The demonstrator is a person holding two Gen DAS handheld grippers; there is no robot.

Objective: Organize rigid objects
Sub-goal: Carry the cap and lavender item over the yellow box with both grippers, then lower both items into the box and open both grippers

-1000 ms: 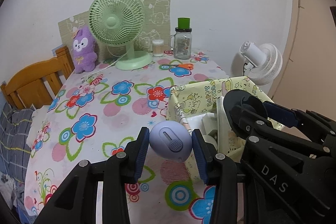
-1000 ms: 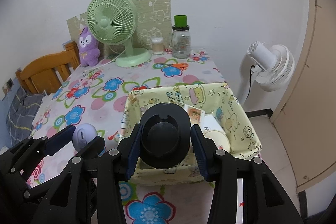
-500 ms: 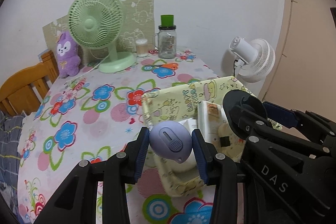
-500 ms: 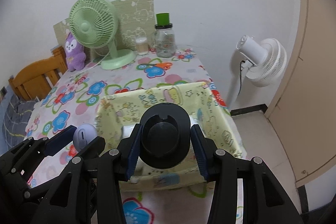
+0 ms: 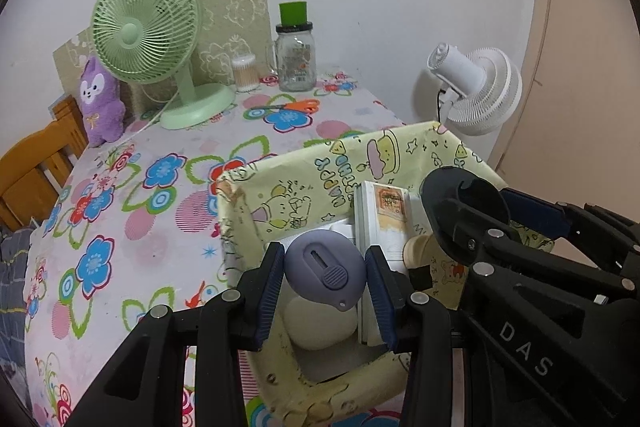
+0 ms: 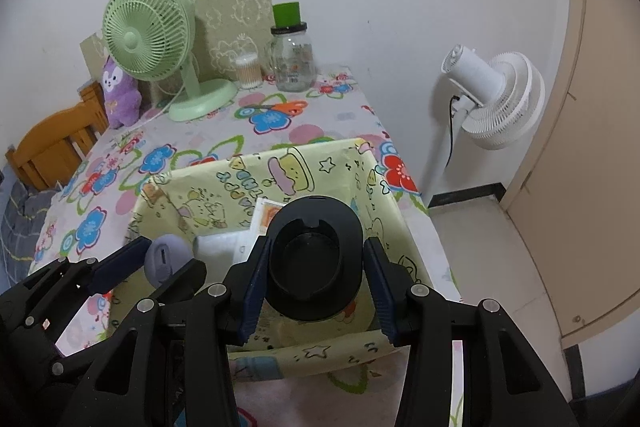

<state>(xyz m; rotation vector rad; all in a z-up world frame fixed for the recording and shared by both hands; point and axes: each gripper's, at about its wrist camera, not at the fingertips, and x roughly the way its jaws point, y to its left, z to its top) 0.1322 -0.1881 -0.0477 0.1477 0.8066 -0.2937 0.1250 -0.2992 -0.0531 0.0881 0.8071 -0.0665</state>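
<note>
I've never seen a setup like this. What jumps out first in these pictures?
Two black grippers fill the foreground, both over a yellow cartoon-print box at the table's near edge. The left gripper clamps a lavender egg-shaped gadget; the right gripper clamps a round black holder. Behind stands a mint-green fan.

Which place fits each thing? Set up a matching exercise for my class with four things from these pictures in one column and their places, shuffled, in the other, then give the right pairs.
Things
1. purple egg-shaped gadget
2. black round holder
3. orange-handled scissors
4. purple plush toy

Places
A. flat on the flowered tablecloth, in front of the glass jar
B. between the pads of the left claw, above the yellow box
C. at the back of the table, left of the green fan
D. between the pads of the right claw, above the yellow box

Pairs: 1-B, 2-D, 3-A, 4-C
</note>
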